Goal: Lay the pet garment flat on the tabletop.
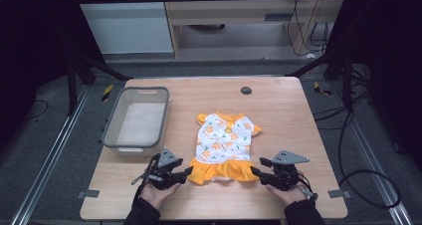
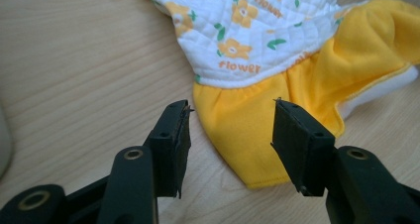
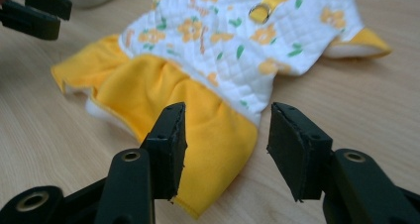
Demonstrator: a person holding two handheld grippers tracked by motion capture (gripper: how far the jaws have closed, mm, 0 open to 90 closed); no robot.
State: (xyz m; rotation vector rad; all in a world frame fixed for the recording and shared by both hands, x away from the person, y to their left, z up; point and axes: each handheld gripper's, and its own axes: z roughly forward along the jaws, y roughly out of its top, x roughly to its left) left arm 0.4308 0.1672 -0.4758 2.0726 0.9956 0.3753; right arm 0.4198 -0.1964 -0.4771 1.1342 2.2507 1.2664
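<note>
Lying between grippers (jaws apart): dress (image 1: 225, 148).

Even overhead light on the table (image 1: 278, 105); dark surroundings. Soft shadows, no glare. Gripper views blur toward the far edges.

Little dress (image 1: 225, 146) lies flat on the wooden table, white quilted top with orange flowers, yellow ruffled skirt toward the person.

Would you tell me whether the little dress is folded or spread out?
Spread out: the dress lies flat on the table, sleeves and skirt showing.
</note>
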